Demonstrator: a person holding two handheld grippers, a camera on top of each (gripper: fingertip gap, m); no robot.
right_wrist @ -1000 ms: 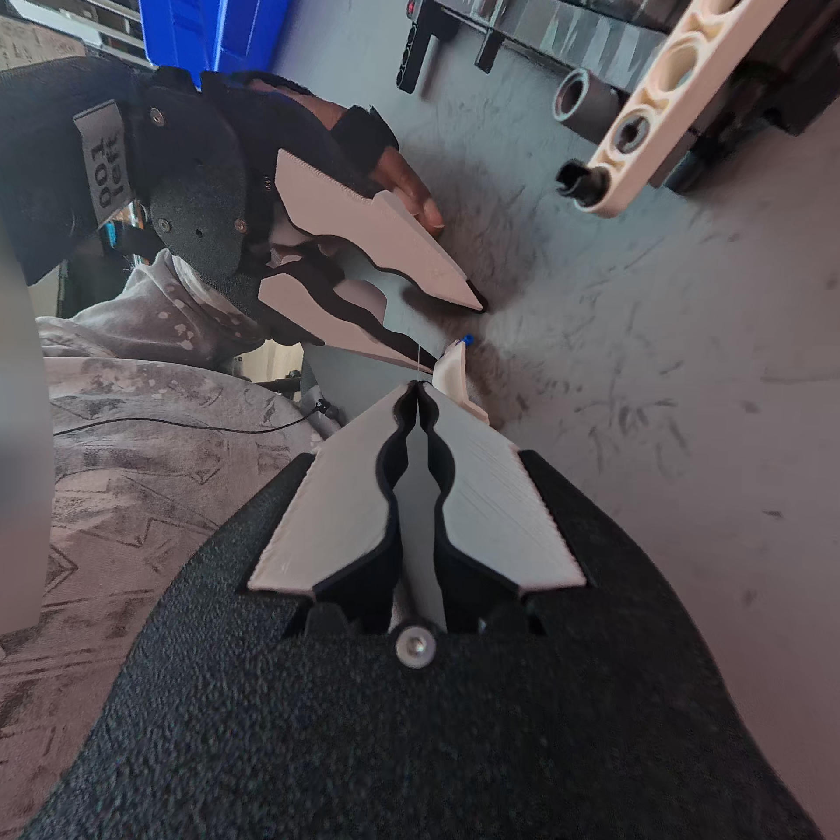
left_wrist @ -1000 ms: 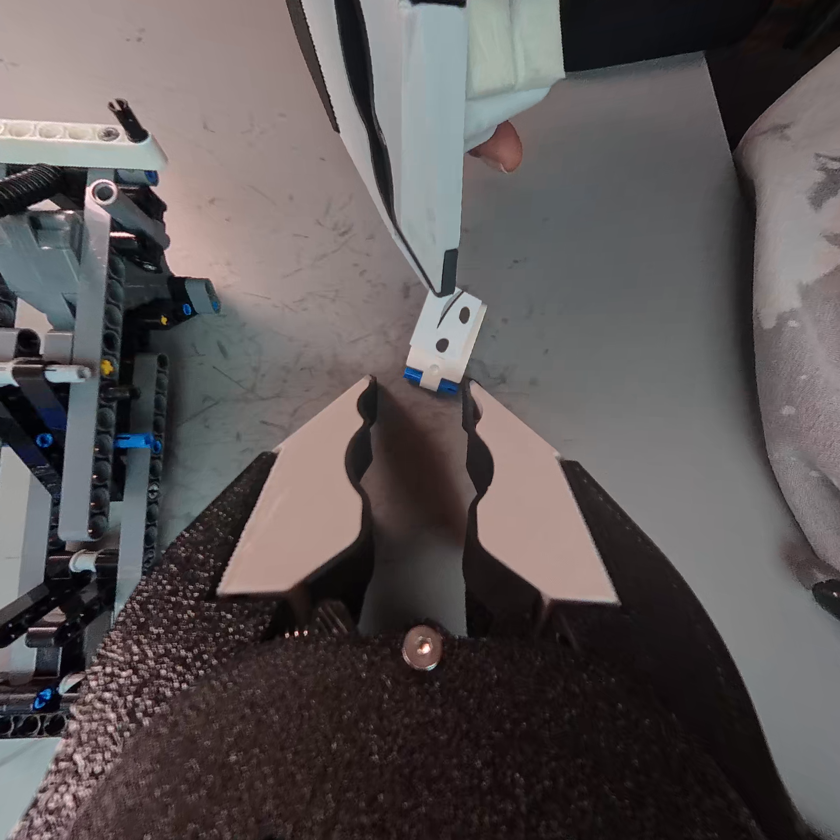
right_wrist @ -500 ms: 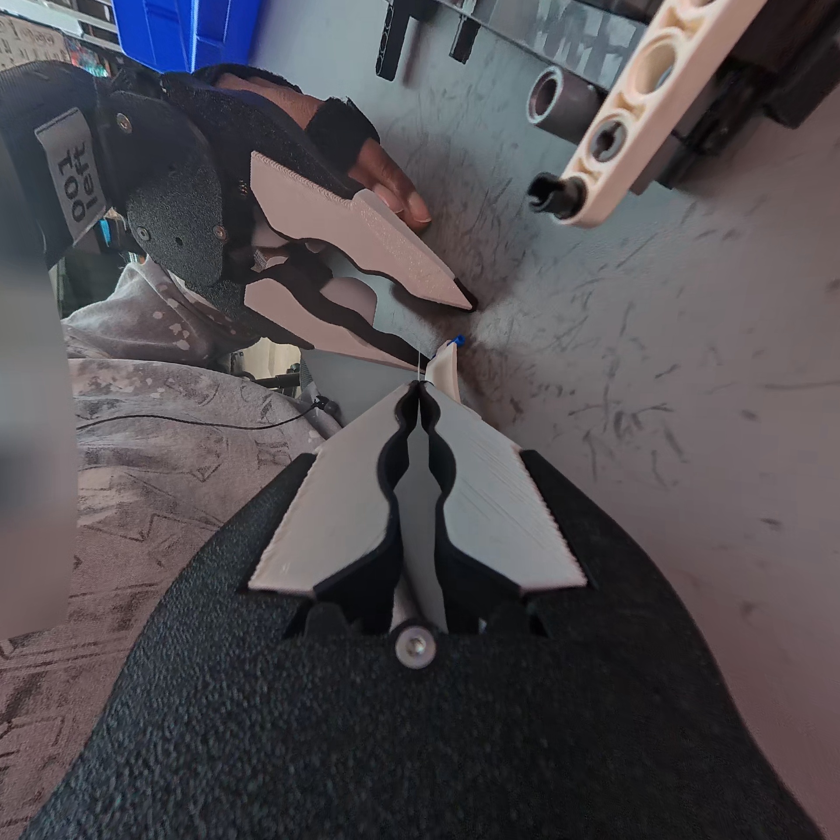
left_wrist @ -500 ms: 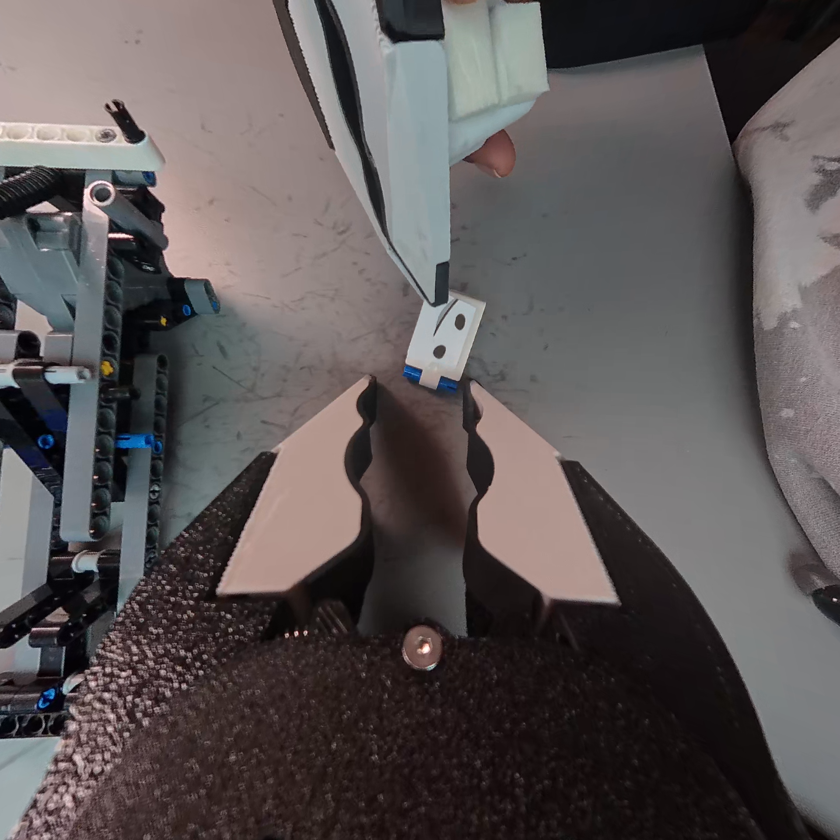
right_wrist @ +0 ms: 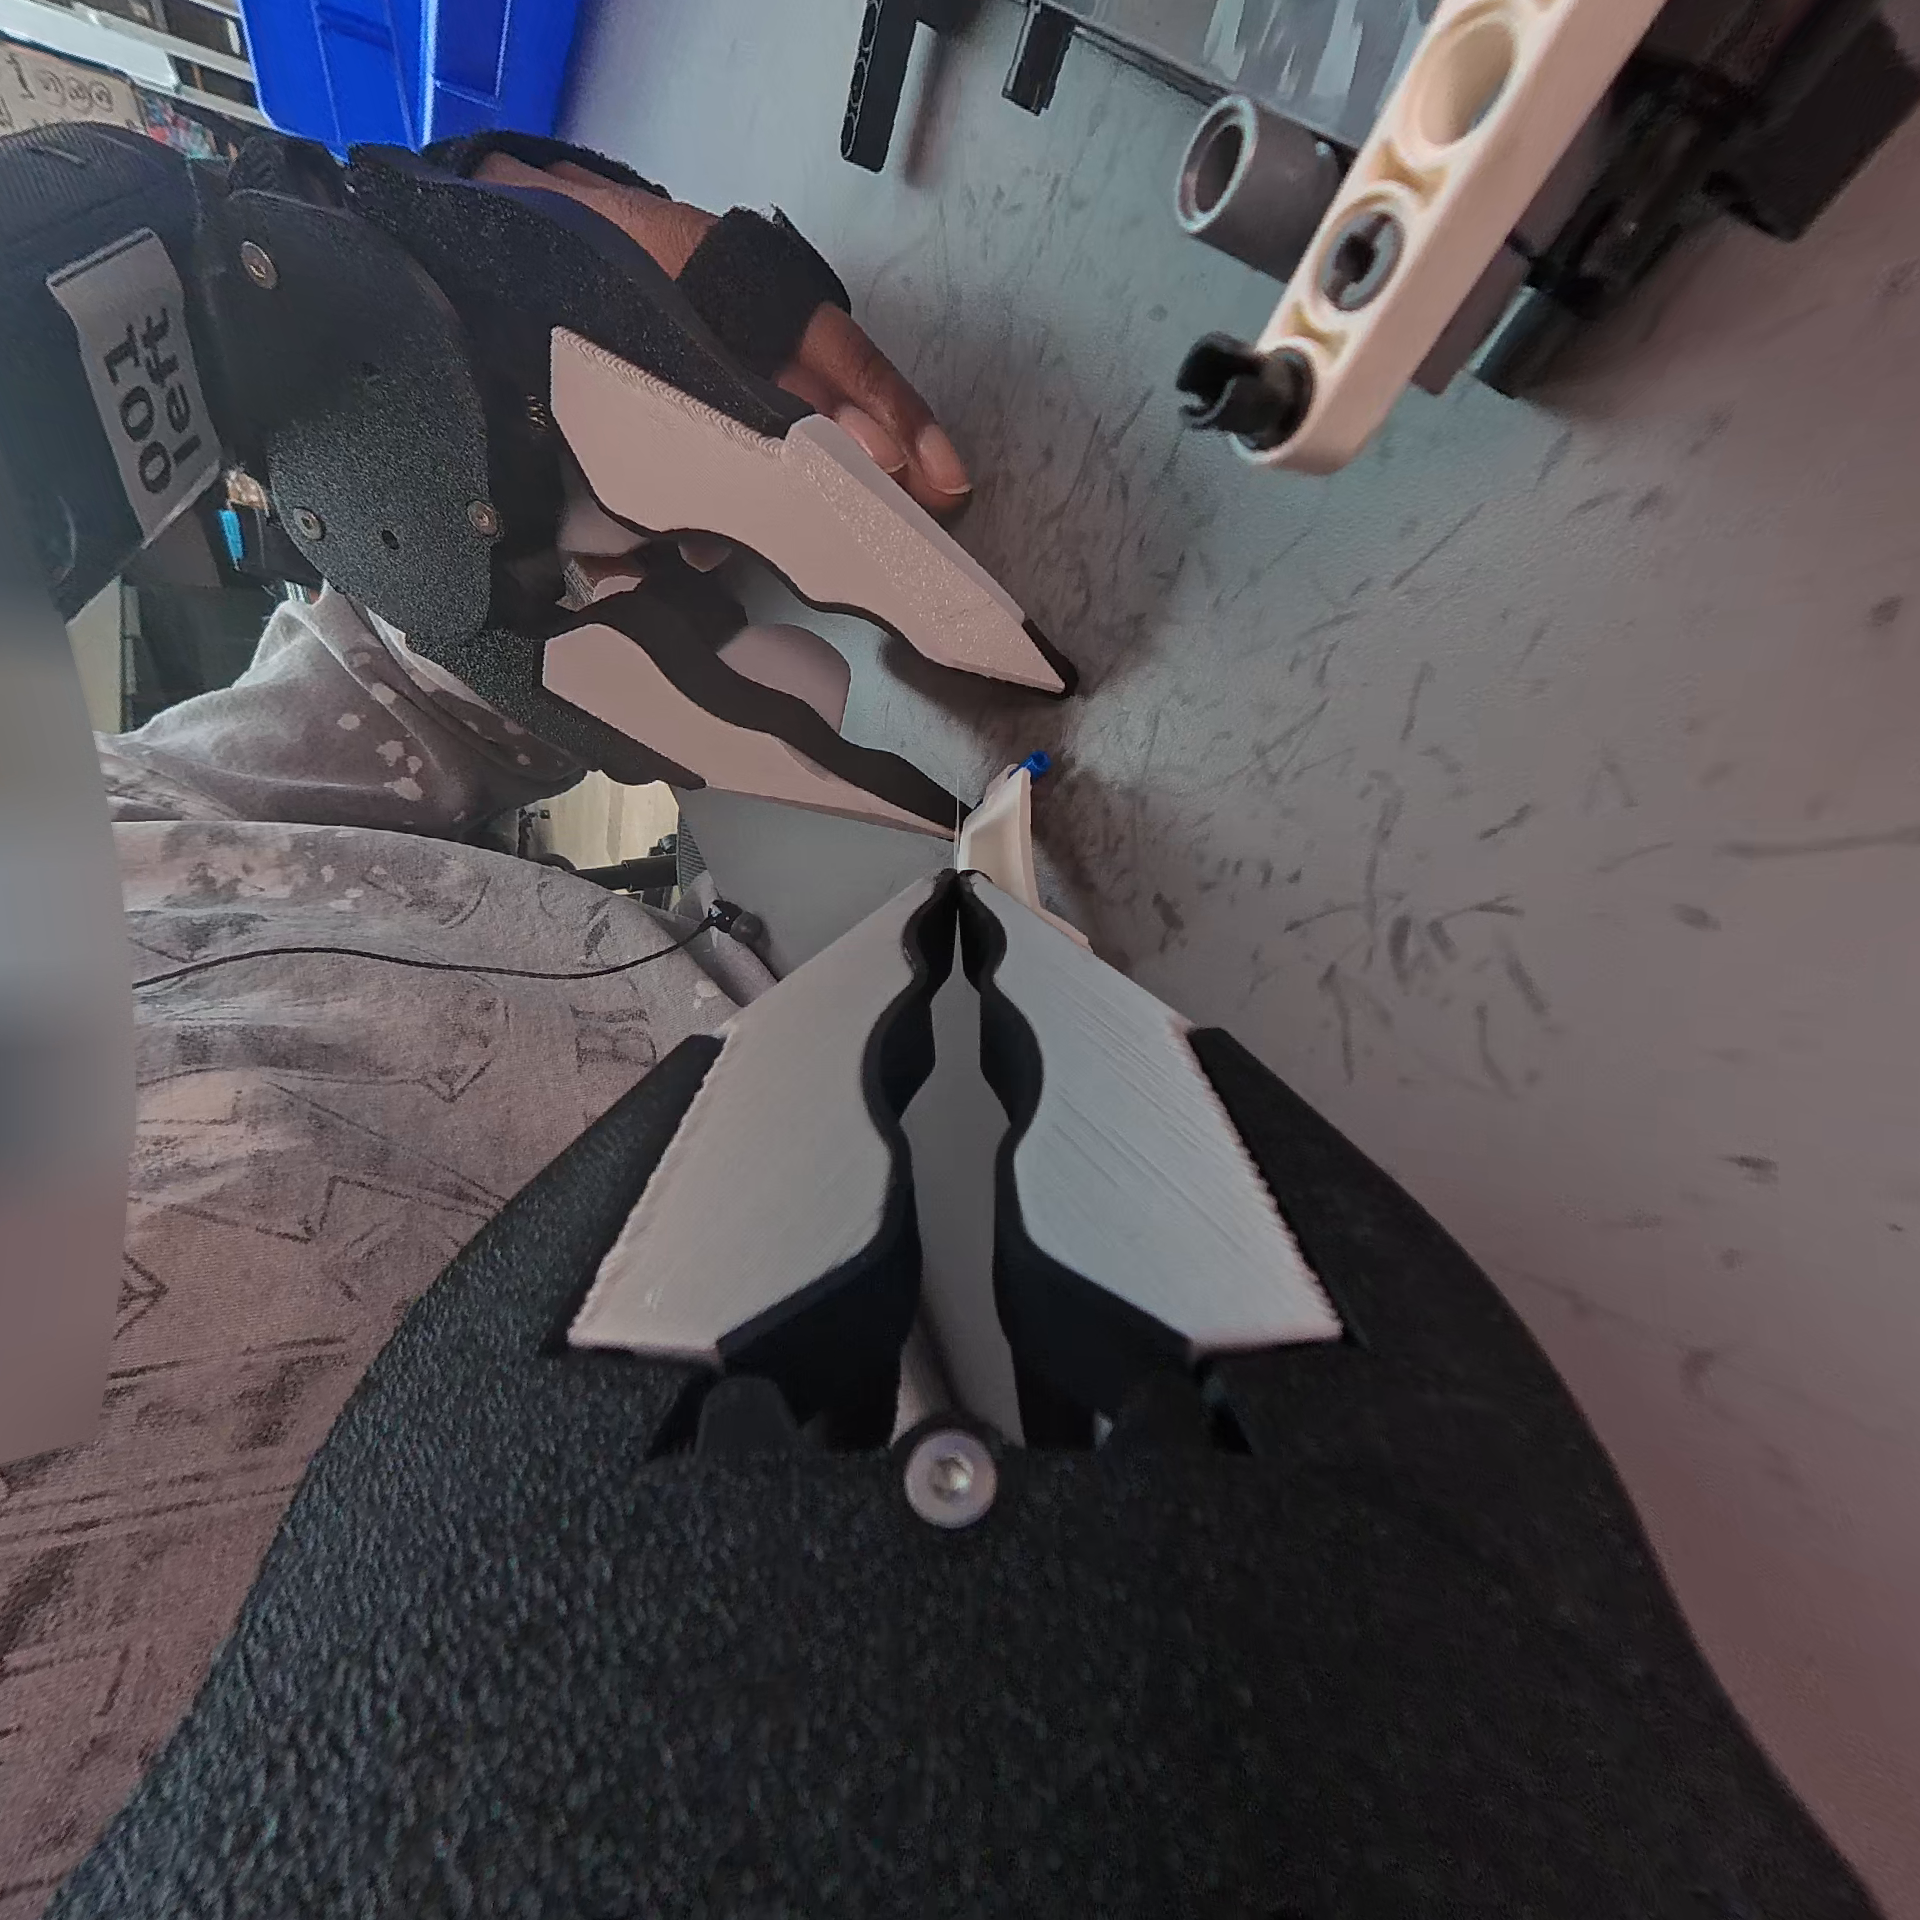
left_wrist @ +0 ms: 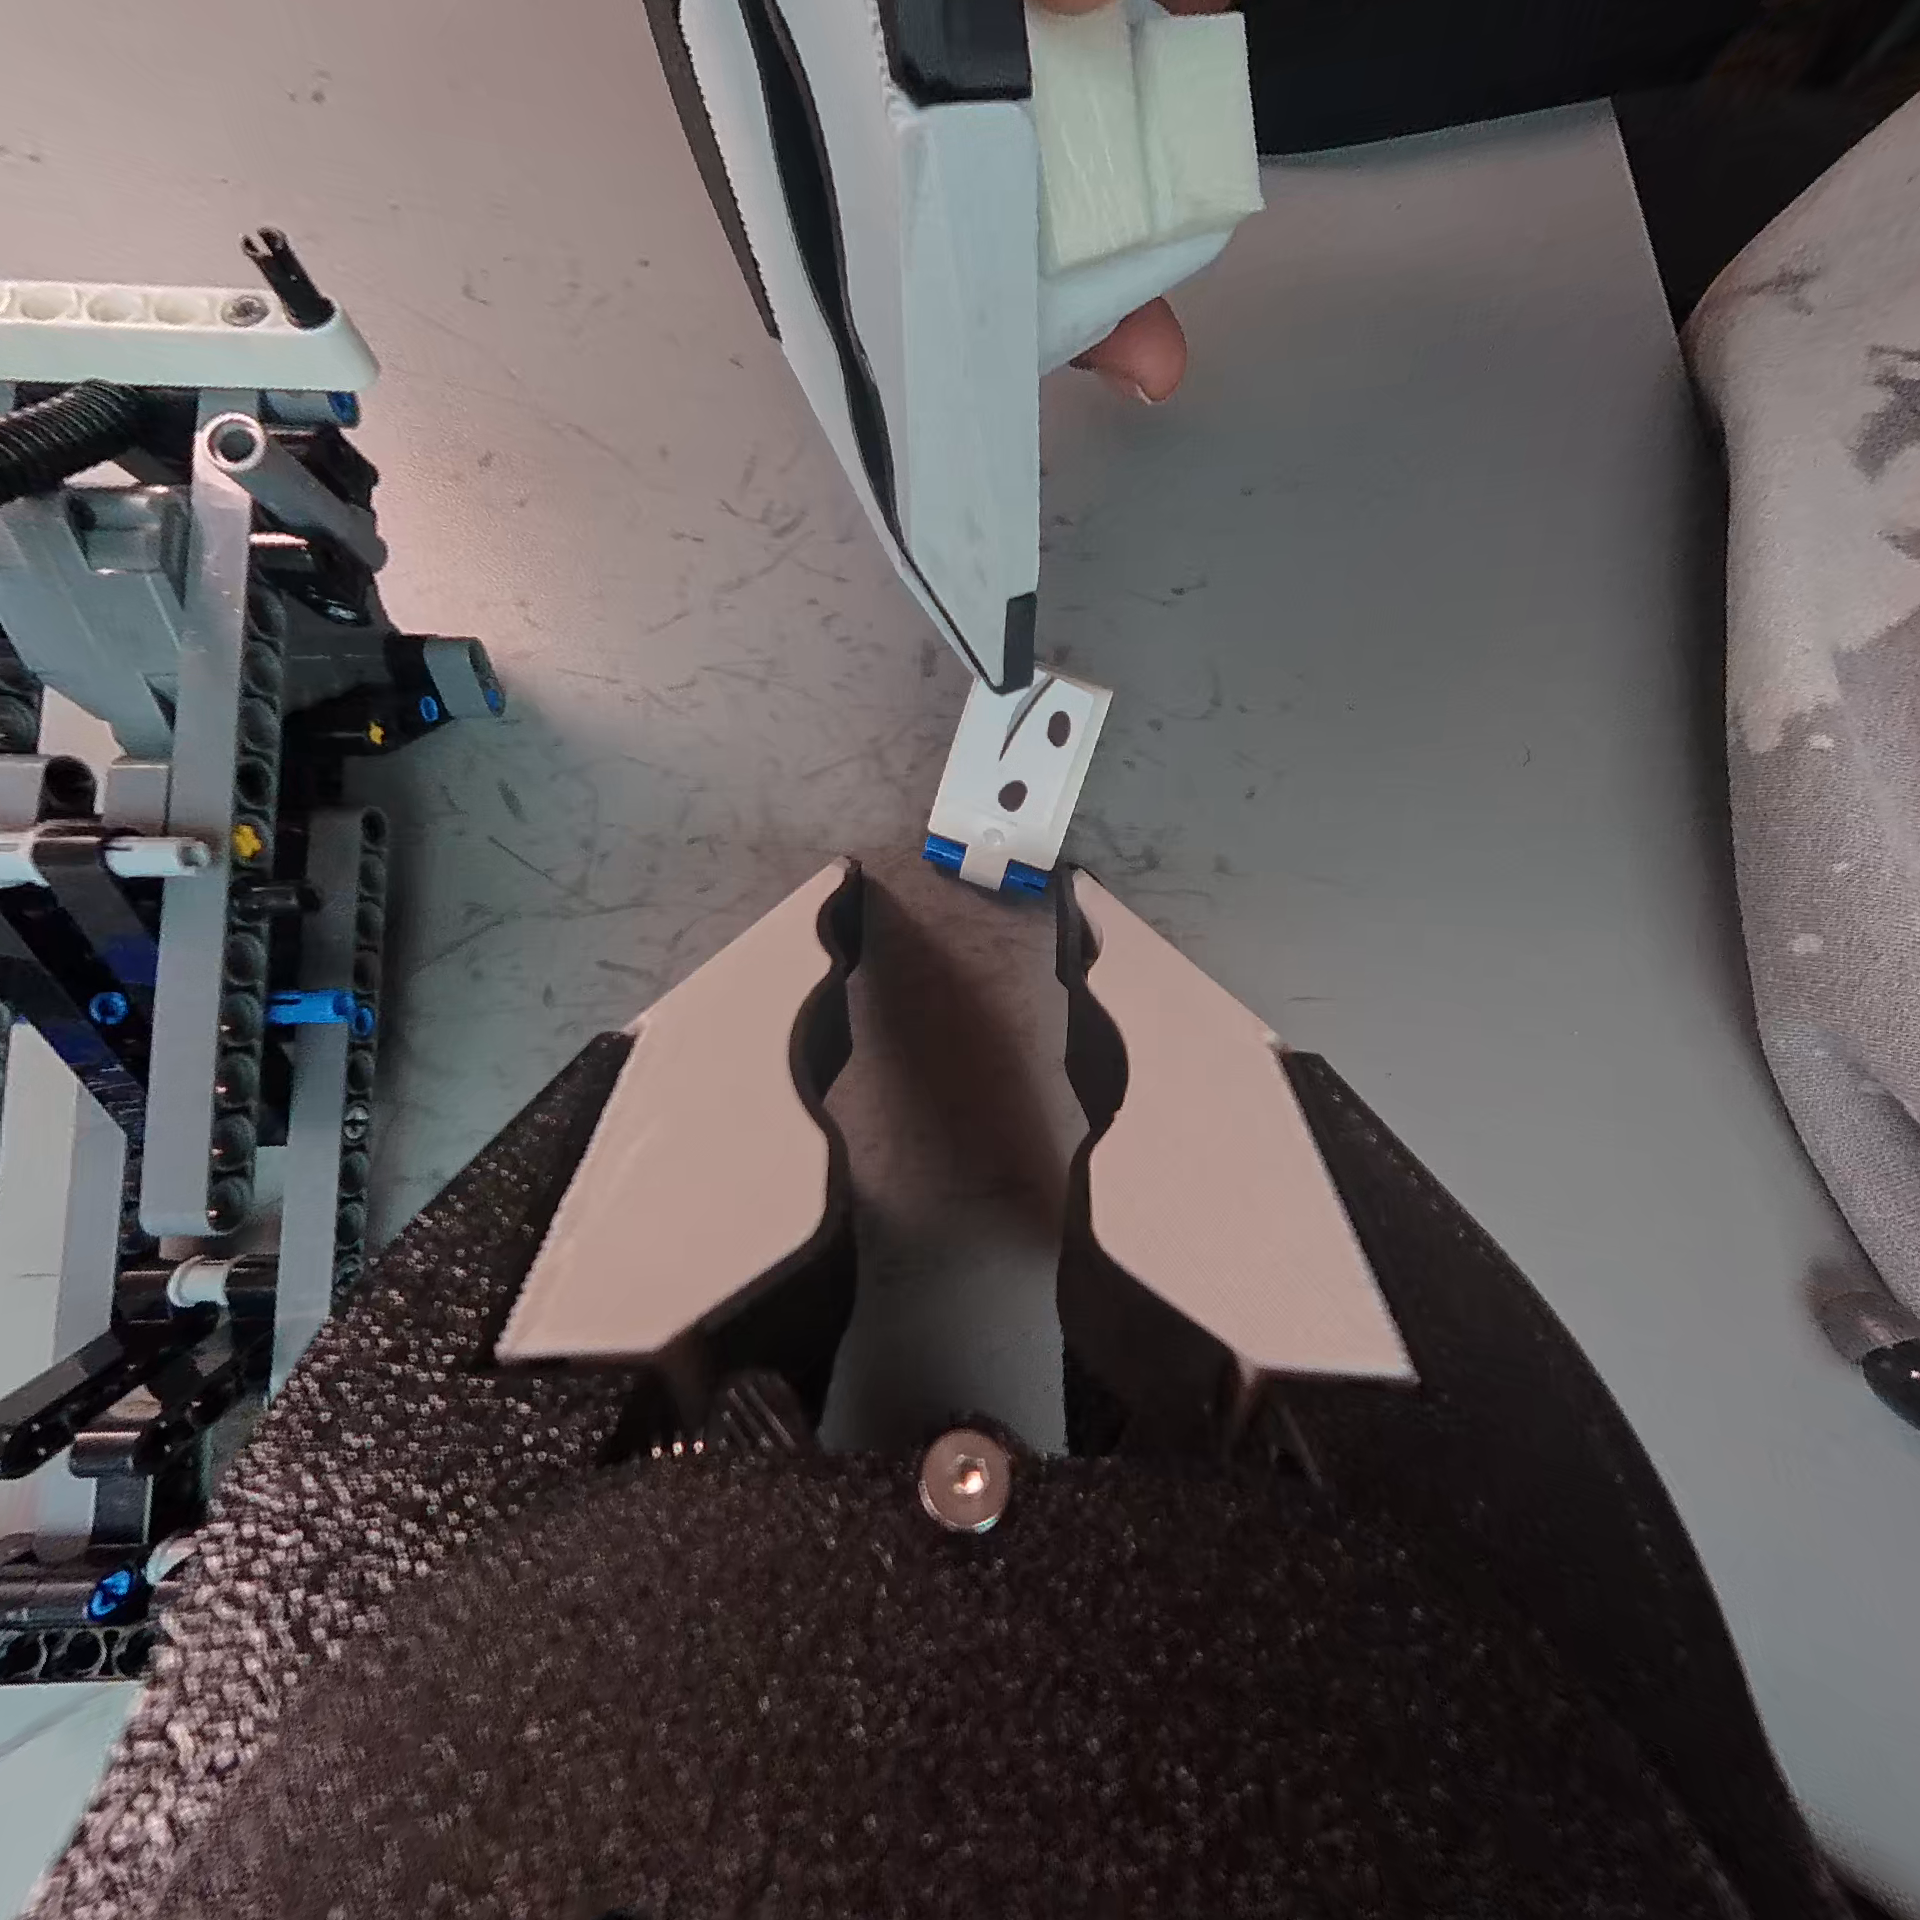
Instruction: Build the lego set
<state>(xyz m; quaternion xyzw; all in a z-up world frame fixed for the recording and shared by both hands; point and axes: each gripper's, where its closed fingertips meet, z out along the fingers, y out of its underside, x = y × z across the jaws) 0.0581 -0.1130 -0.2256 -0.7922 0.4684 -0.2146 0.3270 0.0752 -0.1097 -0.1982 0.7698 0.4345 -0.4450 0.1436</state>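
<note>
A small white Lego panel (left_wrist: 1018, 774) with blue pins at its near end lies on the grey table (left_wrist: 1351, 623). My left gripper (left_wrist: 956, 883) is open and empty, its tips just short of the blue pins. My right gripper (left_wrist: 1013, 665) comes down from above, shut, its tip touching the panel's far edge. In the right wrist view the right gripper (right_wrist: 958, 878) has its jaws together, and the panel (right_wrist: 1003, 831) lies beside its right finger. The left gripper (right_wrist: 1008, 758) faces it, open. A partly built Technic model (left_wrist: 197, 831) stands to the left.
The model's white beam with a black pin (right_wrist: 1434, 208) juts in at the top right of the right wrist view. A person's grey patterned clothing (left_wrist: 1818, 727) borders the table on the right. A blue bin (right_wrist: 343, 62) stands behind. The grippers are tip to tip, or close to it.
The right gripper has tilted a little while its tip stays at the panel's far edge. The panel and the left gripper have hardly moved.
</note>
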